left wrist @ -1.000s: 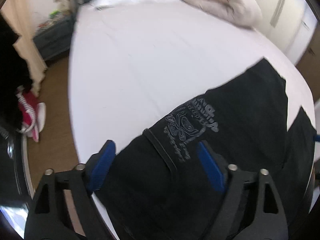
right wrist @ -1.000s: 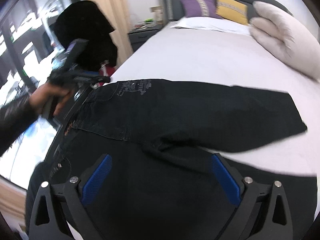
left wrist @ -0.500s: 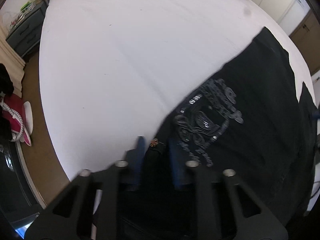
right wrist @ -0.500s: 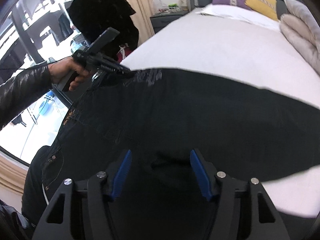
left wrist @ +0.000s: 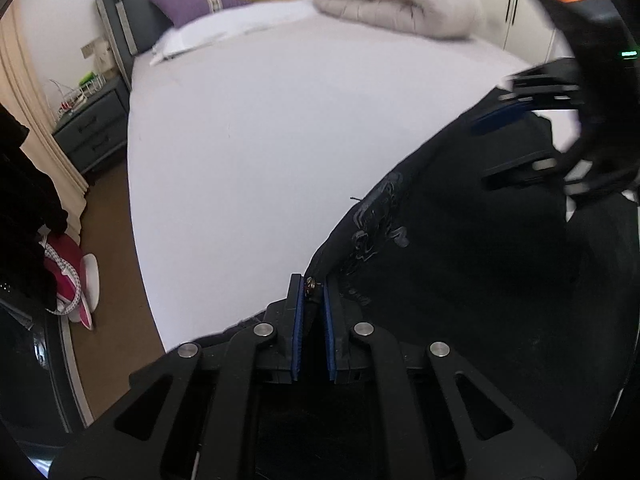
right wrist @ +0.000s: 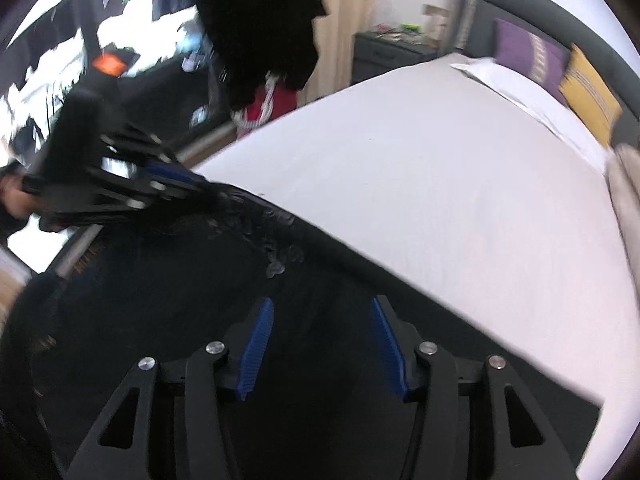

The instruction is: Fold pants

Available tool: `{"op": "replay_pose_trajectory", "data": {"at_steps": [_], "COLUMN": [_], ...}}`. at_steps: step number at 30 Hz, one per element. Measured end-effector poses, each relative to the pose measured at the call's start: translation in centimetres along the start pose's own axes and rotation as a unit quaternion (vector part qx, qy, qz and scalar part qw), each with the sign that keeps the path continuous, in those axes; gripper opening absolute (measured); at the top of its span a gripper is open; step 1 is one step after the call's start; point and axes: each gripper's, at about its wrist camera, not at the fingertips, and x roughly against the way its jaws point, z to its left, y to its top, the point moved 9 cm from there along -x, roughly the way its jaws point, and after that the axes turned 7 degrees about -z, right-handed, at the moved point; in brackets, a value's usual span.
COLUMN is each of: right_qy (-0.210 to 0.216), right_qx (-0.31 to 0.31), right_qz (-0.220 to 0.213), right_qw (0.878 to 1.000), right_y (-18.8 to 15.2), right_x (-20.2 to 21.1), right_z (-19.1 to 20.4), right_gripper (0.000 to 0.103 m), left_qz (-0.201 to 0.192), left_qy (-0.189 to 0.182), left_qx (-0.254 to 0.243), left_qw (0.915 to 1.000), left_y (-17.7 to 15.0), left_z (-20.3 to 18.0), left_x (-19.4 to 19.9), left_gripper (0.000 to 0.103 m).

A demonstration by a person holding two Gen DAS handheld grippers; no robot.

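Black pants [left wrist: 460, 280] lie spread along the near edge of the white bed [left wrist: 260, 140]. The left gripper [left wrist: 311, 286] has its jaws pinched tight on the waistband corner by a small metal rivet. The right gripper [right wrist: 322, 312] hovers over the dark fabric, jaws apart and holding nothing.
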Motion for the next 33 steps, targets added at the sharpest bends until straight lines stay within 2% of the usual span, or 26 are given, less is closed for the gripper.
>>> {"op": "replay_pose_trajectory", "data": {"at_steps": [2,4,6,8,10,12,13,20,27,30,32,33], "right_qy": [0.002,-0.007,-0.008,-0.004,0.003,0.008,0.009,0.024,0.059,0.074,0.078,0.074], "right_qx": [0.017,0.038,0.047,0.051,0.052,0.044,0.038,-0.092,-0.219,-0.229,-0.208,-0.178], "right_qz": [0.020,0.038,0.047,0.062,0.074,0.084,0.084,0.059,0.015,0.002,0.000,0.004], "right_qw": [1.000,0.999,0.998,0.997,0.996,0.995,0.996,0.994,0.974,0.971,0.975,0.981], "right_y": [0.3,0.6,0.8,0.9,0.9,0.7,0.8,0.1,-1.5,-2.2,-3.0,-3.5], "right_x": [-1.3,-2.6,-3.4,-4.4,-5.1,-5.6,-5.7,-4.5,-1.7,0.1,1.7,2.6], "right_z": [-0.5,-1.1,-1.3,-1.7,-1.7,-1.8,-1.8,-2.2,-1.0,0.2,2.1,3.3], "right_gripper": [0.052,0.049,0.048,0.047,0.037,0.012,0.010,0.006,0.005,0.005,0.005,0.005], "left_qz": [-0.011,-0.015,-0.017,-0.019,-0.020,-0.021,-0.022,-0.031,-0.042,-0.046,-0.048,-0.048], "left_qy": [0.002,-0.001,-0.005,-0.007,-0.009,-0.010,-0.011,-0.019,-0.030,-0.032,-0.035,-0.036], "left_qx": [-0.006,-0.007,-0.003,0.001,0.005,0.010,0.013,0.033,0.052,0.058,0.058,0.058], "left_qw": [0.9999,0.9999,0.9998,0.9998,0.9997,0.9997,0.9996,0.9988,0.9973,0.9967,0.9966,0.9965], "left_y": [-0.1,-2.2,-2.3,-2.8,-3.2,-3.1,-3.1,-2.6,-2.7,-3.6,-4.1,-4.6], "left_z": [-0.5,-0.8,-0.6,-1.4,-1.6,-1.5,-1.6,-1.8,-2.9,-3.9,-4.7,-5.3], "left_x": [0.9,2.9,2.9,4.8,5.2,5.1,5.1,5.4,7.8,9.6,10.9,11.6], "left_gripper": [0.008,0.008,0.008,0.008,0.008,0.008,0.008,0.008,0.008,0.008,0.008,0.008]}}
